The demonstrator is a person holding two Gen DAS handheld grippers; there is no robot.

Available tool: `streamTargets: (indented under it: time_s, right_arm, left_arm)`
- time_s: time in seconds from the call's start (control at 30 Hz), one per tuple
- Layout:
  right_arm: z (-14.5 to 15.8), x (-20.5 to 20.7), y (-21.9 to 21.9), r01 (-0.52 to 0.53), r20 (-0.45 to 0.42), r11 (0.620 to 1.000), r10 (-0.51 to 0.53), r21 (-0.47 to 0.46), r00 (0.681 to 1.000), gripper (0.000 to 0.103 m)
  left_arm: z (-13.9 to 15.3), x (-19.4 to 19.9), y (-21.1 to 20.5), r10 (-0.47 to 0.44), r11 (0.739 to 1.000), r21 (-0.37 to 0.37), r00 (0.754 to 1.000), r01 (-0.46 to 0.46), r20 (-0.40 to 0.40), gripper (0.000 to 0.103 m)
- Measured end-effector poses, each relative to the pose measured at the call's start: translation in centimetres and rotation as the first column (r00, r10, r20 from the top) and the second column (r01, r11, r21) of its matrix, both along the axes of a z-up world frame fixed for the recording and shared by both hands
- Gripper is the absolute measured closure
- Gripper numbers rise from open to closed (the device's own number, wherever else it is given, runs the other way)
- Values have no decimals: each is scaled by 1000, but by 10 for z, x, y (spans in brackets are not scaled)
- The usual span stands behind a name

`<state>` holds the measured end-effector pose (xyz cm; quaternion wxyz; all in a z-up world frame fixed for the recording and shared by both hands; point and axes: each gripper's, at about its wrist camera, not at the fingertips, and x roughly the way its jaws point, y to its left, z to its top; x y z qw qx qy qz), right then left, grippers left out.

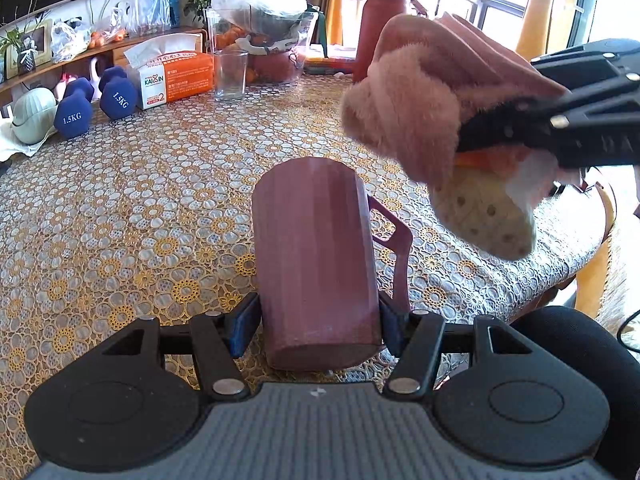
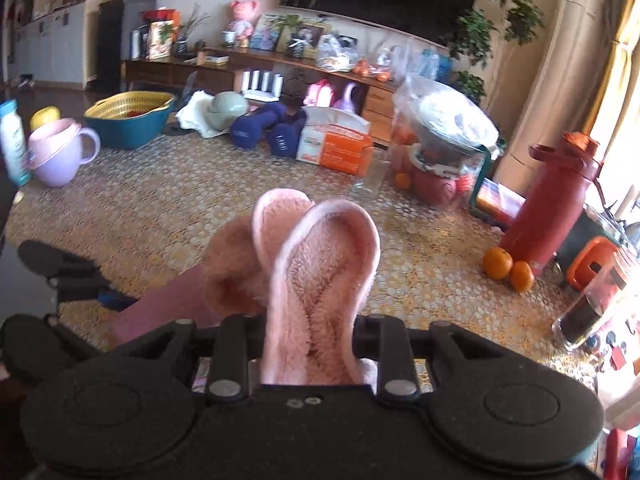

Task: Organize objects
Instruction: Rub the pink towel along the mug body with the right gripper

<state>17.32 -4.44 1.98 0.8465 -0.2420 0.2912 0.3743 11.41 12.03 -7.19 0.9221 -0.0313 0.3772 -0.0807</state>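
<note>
My left gripper is shut on a maroon plastic mug with a side handle, held tilted above the lace-covered table. My right gripper is shut on a pair of fluffy pink slippers, held in the air. In the left wrist view the slippers hang at the upper right, just above and right of the mug, with the right gripper clamped on them. In the right wrist view the mug shows low at the left, beside the left gripper's fingers.
At the table's far side stand two blue dumbbells, an orange tissue box, a clear glass, bagged bowls and a red bottle. A lilac cup, a teal basket and two oranges also sit on the table.
</note>
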Motion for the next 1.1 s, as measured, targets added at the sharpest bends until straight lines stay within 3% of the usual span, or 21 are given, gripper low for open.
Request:
streamTargets:
  time_s: [0.2,0.4,0.6,0.8,1.1]
  right_arm:
    - [-8,-33,30,-144,-48,989,143,-34,989,76]
    - [-25,-24,49,-140,-161,989,130,-51,978,76]
    - [-27,-15,52,-122,-173,991,111,-50,979,76]
    - [-24,5,50,-78,-148,995,68,-63,987,76]
    - [-24,42,15,116,-93,991,-122,-74,988,76]
  left_arm:
    - [1,-1,-3,0,1000,16,1000,0,4,42]
    - [2,-2,-7,-8,999,48,1000,7,11,42]
    - [2,-2,-6,-11,999,48,1000,10,11,42]
    - [3,-4,-9,-19,997,70,1000,17,16,42]
    - [3,-7,-20,-40,989,144,999,35,31,42]
